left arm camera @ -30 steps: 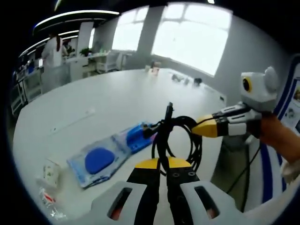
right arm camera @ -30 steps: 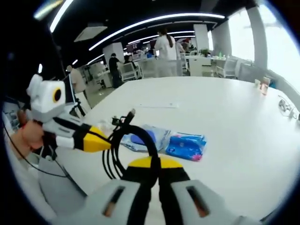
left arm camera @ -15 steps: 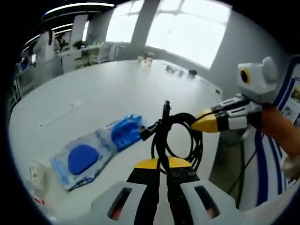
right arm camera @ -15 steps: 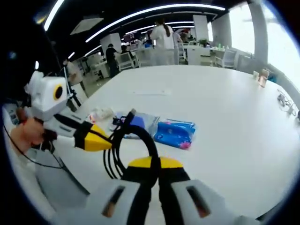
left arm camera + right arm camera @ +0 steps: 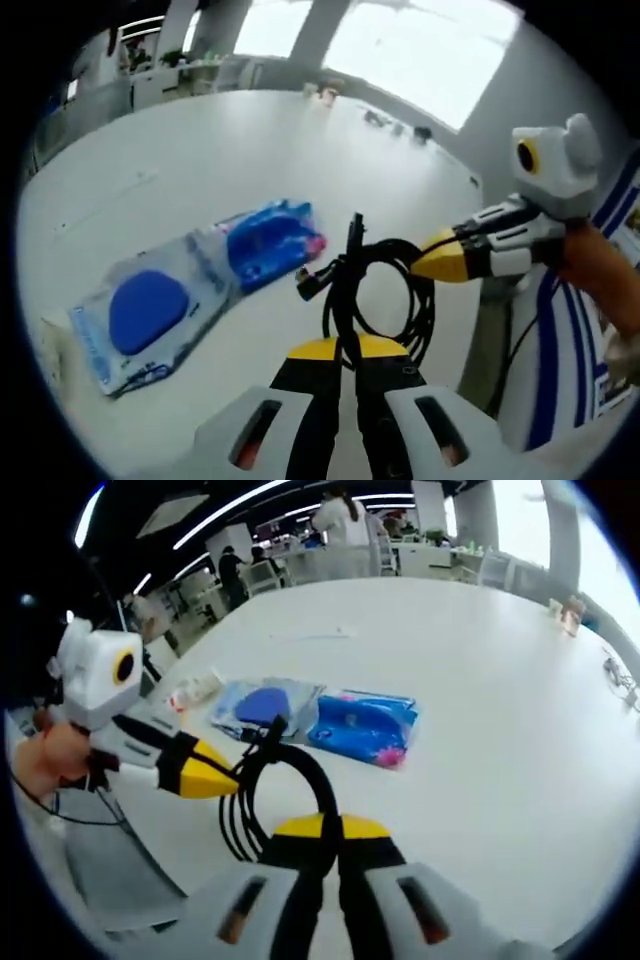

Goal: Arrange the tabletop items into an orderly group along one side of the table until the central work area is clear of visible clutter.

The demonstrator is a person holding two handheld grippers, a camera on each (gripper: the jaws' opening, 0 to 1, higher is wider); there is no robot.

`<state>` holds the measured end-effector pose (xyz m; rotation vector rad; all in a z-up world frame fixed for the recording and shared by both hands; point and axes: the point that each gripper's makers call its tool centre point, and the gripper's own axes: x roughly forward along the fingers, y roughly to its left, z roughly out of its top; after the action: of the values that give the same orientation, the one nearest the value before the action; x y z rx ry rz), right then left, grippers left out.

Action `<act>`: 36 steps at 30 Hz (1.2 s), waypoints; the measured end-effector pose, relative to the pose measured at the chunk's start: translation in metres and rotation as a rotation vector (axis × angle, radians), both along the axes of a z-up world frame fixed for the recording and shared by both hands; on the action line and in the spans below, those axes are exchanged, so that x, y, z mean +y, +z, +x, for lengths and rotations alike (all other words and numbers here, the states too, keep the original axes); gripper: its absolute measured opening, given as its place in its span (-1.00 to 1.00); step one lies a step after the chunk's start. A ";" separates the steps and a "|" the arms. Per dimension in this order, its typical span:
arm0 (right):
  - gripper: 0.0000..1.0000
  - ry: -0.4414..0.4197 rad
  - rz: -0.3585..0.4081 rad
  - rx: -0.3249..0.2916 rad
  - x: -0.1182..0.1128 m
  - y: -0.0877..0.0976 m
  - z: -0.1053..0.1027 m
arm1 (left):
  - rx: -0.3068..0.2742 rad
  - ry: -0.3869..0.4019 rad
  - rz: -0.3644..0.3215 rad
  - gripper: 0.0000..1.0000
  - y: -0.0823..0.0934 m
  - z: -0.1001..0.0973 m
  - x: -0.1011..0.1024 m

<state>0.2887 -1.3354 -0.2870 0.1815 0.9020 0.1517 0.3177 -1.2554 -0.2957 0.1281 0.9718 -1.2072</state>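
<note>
left gripper [image 5: 345, 350] clamped on black cable coil [image 5: 385, 300]; right gripper [image 5: 322, 830] clamped on same coil | clear pouch [image 5: 150, 305] holding blue pad; blue packet [image 5: 268, 240] beside, on white table [image 5: 200, 160]

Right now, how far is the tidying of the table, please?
Nothing looks grouped yet. In hand: both the left gripper and the right gripper are shut on the coiled black cable, held above the white table. Left to do: set the cable down at one side, and move the clear packet with the blue pad and the blue packet, which lie mid-table.
</note>
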 end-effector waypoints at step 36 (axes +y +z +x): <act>-0.97 0.027 0.003 0.134 -0.001 -0.078 0.024 | 0.179 0.074 0.108 -1.00 -0.067 0.025 -0.001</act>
<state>0.3124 -1.3366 -0.3650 0.1841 1.0379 0.1680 0.3422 -1.2561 -0.3628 0.0689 1.1887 -1.1119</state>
